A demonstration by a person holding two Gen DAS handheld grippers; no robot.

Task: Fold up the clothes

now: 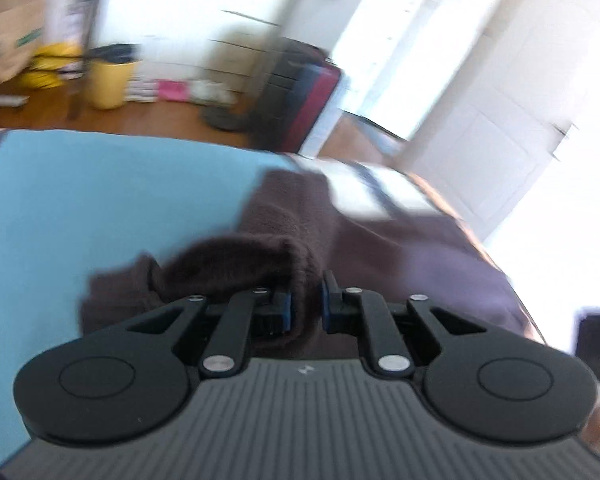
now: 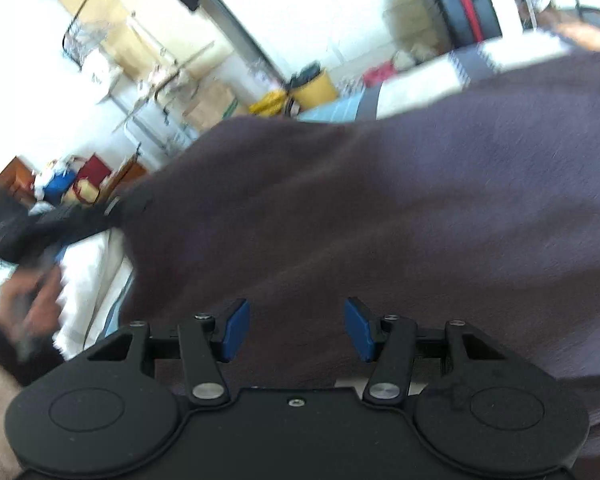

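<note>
**Left jaws pinch a knit fold; right waits open**

The left gripper (image 1: 306, 306) is nearly closed on a bunched fold of the dark brown knit garment (image 1: 380, 248), ready to carry it over. The garment lies on the blue sheet (image 1: 100, 208), toward 3 o'clock. The right gripper (image 2: 296, 330) hovers half open over the cloth, gripping nothing, free to take another edge.

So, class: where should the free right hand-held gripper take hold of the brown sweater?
Probably at the brown sweater's near edge, from straight ahead: the right hand-held gripper stands open over flat cloth, offering no fold. The left hand-held gripper pinches a raised ridge.
</note>
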